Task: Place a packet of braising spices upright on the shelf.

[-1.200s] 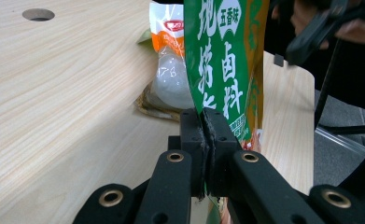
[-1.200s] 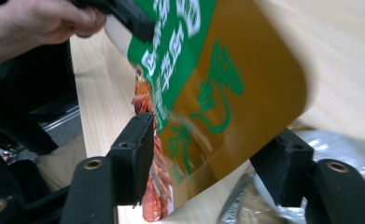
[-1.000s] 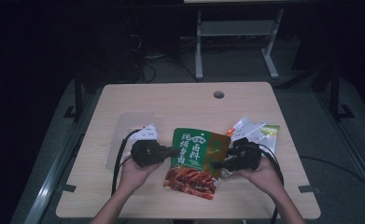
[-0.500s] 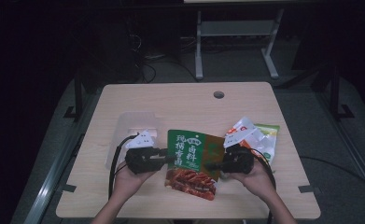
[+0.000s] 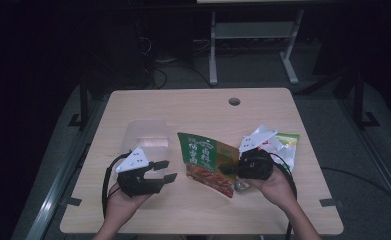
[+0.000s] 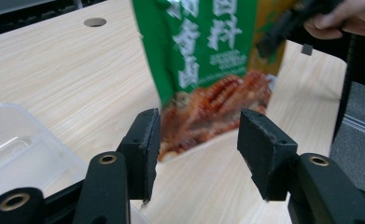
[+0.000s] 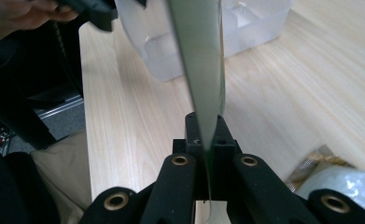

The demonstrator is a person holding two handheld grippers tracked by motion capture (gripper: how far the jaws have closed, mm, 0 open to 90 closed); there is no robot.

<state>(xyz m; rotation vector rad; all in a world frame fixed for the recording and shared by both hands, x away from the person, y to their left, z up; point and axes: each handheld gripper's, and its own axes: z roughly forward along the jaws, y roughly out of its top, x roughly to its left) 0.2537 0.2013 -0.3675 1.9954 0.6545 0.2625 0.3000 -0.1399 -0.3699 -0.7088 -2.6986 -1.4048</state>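
Note:
A green snack bag (image 5: 203,157) with red food printed on its lower part hangs tilted over the table's middle. My right gripper (image 5: 226,169) is shut on the bag's right edge; in the right gripper view the bag (image 7: 201,60) rises edge-on from the closed jaws of that gripper (image 7: 207,135). My left gripper (image 5: 164,170) stands open to the bag's left, clear of it. Its jaws have just been opening, and nothing lies between them. In the left gripper view the bag (image 6: 203,51) hangs beyond the jaws of the left gripper (image 6: 196,140).
A clear plastic container (image 5: 145,132) stands left of the bag, just behind my left gripper. Several loose snack packets (image 5: 280,145) lie at the right, by the hand that holds the right gripper. A cable hole (image 5: 234,101) marks the table's far side.
The left gripper has opened, let go of the bag and drawn away to the left. The right gripper has shut on the bag's right edge and now holds it alone.

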